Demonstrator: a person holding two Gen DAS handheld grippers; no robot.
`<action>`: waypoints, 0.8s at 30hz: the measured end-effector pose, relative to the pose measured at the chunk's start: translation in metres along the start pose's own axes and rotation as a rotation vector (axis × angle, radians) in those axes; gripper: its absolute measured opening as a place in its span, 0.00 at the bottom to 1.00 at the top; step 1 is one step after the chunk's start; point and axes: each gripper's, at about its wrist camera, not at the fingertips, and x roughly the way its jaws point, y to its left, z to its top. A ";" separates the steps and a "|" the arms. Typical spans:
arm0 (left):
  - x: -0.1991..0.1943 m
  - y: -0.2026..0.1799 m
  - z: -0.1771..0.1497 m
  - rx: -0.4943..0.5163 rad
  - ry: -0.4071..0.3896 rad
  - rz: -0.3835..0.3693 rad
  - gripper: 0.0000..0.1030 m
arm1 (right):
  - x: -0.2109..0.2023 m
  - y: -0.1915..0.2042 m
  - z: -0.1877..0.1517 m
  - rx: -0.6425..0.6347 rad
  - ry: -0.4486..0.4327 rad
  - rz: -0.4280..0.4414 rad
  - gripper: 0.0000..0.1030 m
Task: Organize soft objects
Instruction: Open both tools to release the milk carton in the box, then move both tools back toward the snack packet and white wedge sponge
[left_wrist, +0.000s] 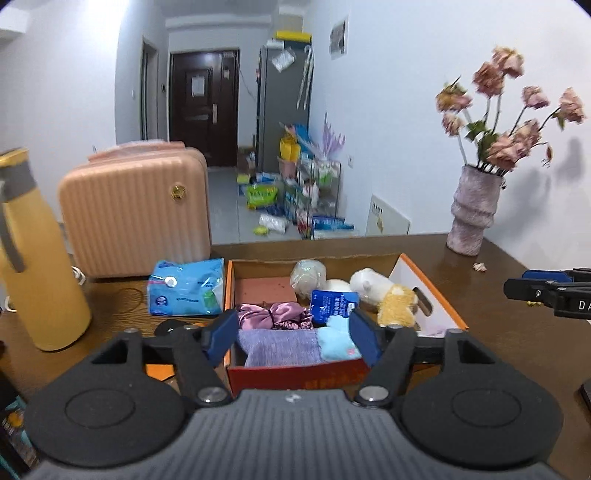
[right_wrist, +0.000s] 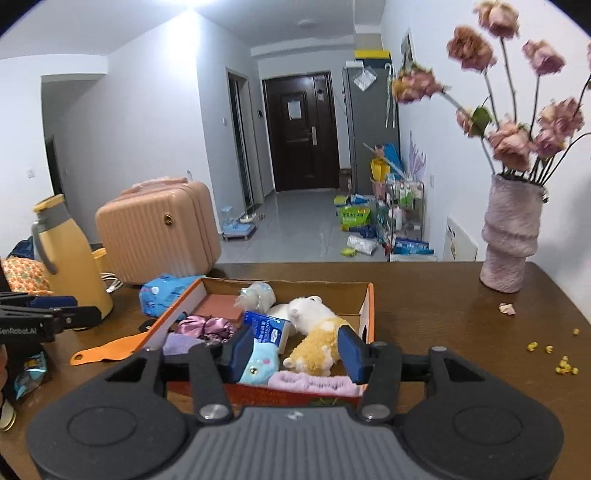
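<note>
Left gripper (left_wrist: 293, 334): hovering at the near edge of the box with its blue pads spread wide and nothing between them.
Right gripper (right_wrist: 291, 350): also hanging over the near edge, jaws parted and empty; in the left view it is showing at 3 o'clock, well apart from the box.
Cardboard box (right_wrist: 370, 295): sitting on the brown table (right_wrist: 443, 314), orange-rimmed with a red front, straight ahead at 12 o'clock of both tools.
Near row: a lilac folded cloth (left_wrist: 279, 347), a light-blue plush (right_wrist: 258, 363) with a face, and a pink fuzzy headband (right_wrist: 314, 384) are lying against the front wall.
Middle: a purple satin scrunchie (left_wrist: 273, 315), a blue-and-white tissue pack (right_wrist: 267, 328) and a yellow plush (right_wrist: 319, 349) are resting behind them.
Far end: a white plush (right_wrist: 314, 310) and a pale wrapped ball (left_wrist: 308, 275) are lying toward 12 o'clock, beside a bare reddish patch of the box floor.
Outside the box: a blue wet-wipe pack (left_wrist: 186, 288) is lying at 10 o'clock, just beside the left wall; an orange shoehorn-like piece (right_wrist: 107, 350) is lying at 9 o'clock.
Progress: most soft things are looking already gathered inside; the wipe pack may be the 1 item left, though whether it counts is unclear.
Writing: "GenRobot.AI" is showing on the left tool's side in the right view; the tissue pack's and box front's print is too small to read.
</note>
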 end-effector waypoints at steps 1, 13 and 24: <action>-0.011 -0.003 -0.006 0.003 -0.018 0.000 0.75 | -0.010 0.001 -0.004 -0.006 -0.012 0.004 0.53; -0.129 -0.048 -0.165 0.043 -0.102 -0.030 0.84 | -0.108 0.043 -0.139 -0.218 -0.035 0.090 0.61; -0.119 -0.065 -0.201 0.052 -0.003 -0.083 0.83 | -0.134 0.038 -0.220 -0.110 0.011 0.102 0.63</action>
